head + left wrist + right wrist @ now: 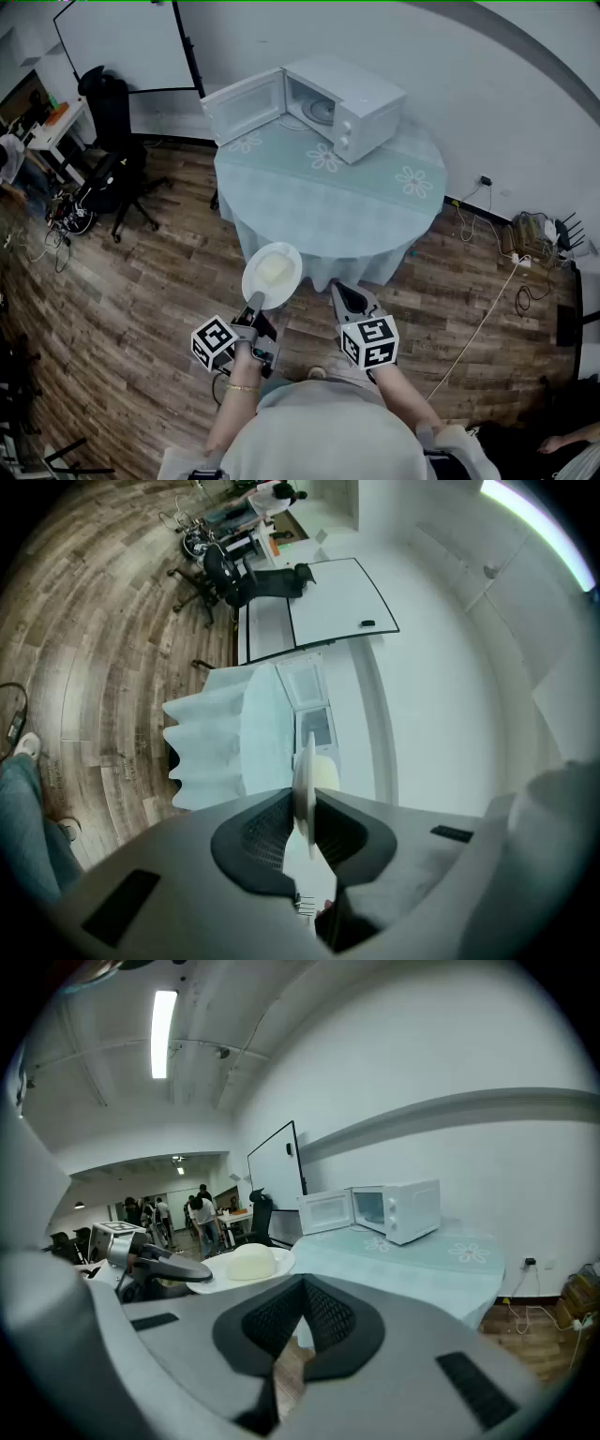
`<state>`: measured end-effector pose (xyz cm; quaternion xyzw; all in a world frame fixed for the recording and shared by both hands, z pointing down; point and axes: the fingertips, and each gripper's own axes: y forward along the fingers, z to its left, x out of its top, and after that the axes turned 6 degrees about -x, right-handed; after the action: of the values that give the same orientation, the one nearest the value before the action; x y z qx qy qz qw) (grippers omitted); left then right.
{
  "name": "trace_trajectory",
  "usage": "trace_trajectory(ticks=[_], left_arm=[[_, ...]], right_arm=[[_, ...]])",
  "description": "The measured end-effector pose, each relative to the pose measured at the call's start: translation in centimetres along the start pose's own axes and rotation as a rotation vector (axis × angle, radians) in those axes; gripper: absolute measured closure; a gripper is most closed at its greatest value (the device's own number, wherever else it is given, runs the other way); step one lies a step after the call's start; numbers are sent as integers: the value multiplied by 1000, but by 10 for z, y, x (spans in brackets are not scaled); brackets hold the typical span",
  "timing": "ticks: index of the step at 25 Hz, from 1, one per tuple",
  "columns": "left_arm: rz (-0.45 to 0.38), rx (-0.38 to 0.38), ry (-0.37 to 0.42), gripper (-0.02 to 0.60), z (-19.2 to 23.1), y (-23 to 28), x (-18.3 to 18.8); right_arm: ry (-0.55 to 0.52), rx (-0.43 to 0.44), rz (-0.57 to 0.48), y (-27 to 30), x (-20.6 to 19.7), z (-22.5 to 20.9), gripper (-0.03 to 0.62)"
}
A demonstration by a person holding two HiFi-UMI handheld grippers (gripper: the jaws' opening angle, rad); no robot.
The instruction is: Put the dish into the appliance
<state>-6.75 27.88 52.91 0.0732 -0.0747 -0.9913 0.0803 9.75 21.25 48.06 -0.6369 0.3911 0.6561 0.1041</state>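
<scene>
The carry step is in hand: the left hand-held gripper (pixel 255 302) pinches the near rim of the dish (pixel 272 274), just short of the counter (pixel 309 202). Next it must travel far into the open microwave (pixel 352 98). The round dish has no long axis and lies level, face up, carrying perhaps a bun. The right hand-held gripper (pixel 345 298) is pressed together, empty.

Dish (pixel 253 286): white, smooth, slight gloss, ceramic-looking; pale lump (pixel 273 271) on it matt, dough-like. Tablecloth (pixel 328 202), frame centre: pale green cloth, matt, hanging in soft folds. Microwave (pixel 349 105), top centre: white smooth casing, faint sheen. Floor (pixel 141 272): wood-grain planks, low sheen. Whiteboard (pixel 122 42), upper left: smooth, glossy white face. Left gripper (pixel 305 803) and right gripper (pixel 302 1288): grey matt plastic shells, black pads (pixel 258 832) with fine gridded texture.
</scene>
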Motion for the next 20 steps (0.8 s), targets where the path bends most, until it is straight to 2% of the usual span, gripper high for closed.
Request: trace_trajectory(ticks=[7, 10, 15, 20], left_arm=[[22, -12, 14, 532, -6, -25, -14], [12, -20, -5, 534, -1, -33, -18], [-5, -26, -19, 532, 0, -36, -22], [-26, -36, -17, 532, -2, -29, -20]], right_arm=[[-1, 11, -22, -22, -1, 20, 589], [-13, 26, -21, -26, -6, 26, 589], [-31, 43, -18, -29, -7, 25, 589], [2, 71, -48, -26, 0, 17, 589]])
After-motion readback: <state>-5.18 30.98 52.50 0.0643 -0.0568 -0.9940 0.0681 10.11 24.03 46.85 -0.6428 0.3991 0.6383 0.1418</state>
